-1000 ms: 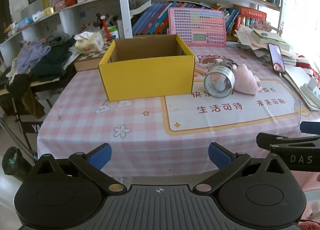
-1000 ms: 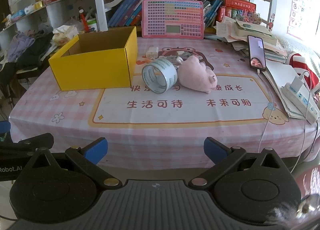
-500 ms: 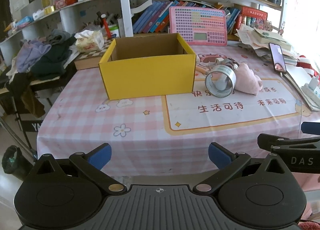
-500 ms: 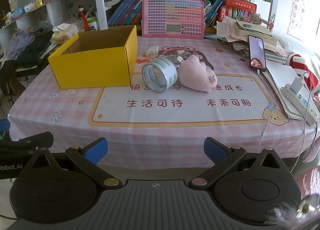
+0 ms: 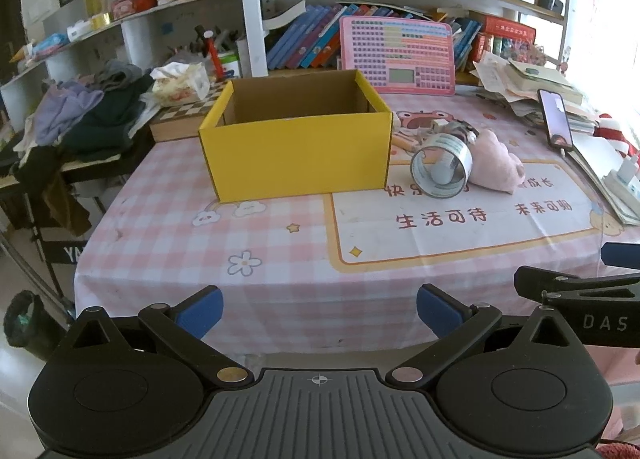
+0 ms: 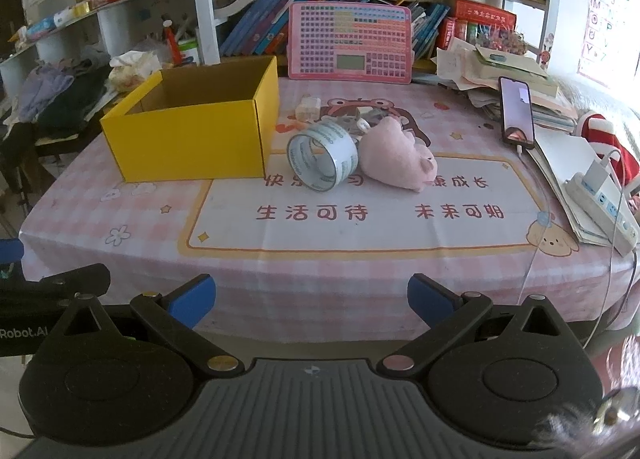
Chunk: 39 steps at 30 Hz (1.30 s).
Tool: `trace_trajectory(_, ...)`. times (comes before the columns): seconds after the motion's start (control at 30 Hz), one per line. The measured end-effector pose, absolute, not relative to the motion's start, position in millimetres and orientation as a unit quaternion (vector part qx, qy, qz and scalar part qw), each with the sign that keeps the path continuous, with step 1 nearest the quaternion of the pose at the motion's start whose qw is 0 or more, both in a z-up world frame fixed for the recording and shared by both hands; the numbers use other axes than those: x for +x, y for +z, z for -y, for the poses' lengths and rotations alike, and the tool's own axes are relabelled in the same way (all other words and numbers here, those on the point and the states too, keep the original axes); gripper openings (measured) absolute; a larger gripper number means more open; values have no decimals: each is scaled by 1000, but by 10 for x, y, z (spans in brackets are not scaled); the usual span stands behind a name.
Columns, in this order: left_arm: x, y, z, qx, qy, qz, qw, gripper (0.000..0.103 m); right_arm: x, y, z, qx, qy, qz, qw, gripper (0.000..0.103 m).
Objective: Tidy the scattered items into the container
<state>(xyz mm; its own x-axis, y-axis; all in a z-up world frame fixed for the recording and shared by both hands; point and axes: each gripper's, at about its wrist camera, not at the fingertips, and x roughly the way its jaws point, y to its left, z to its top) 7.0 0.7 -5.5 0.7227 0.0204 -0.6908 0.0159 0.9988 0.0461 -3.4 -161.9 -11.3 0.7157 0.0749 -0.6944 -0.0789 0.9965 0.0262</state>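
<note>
An open yellow cardboard box [image 5: 296, 155] [image 6: 192, 139] stands on the pink checked tablecloth. To its right a roll of clear tape [image 5: 442, 169] [image 6: 322, 161] stands on edge against a pink plush pig [image 5: 494, 167] [image 6: 396, 159]. Behind them lie a white charger plug [image 6: 307, 109] and a few small items [image 6: 366, 117]. My left gripper [image 5: 319, 309] and my right gripper [image 6: 311, 297] are both open and empty, off the table's near edge.
A pink keyboard toy [image 6: 350, 43] leans against bookshelves at the back. A phone [image 6: 516, 111], paper stacks and a power strip [image 6: 600, 199] lie at the right. A clothes-covered side table [image 5: 76, 127] stands left.
Both views have shifted only slightly; the grippers stay open and nothing on the table has moved.
</note>
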Motion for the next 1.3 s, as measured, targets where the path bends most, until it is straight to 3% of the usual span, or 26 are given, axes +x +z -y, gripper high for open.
trace_trajectory(1.3, 189, -65, -163, 15, -1, -374, 927, 103, 129, -160, 1517, 1, 42, -395, 918, 103)
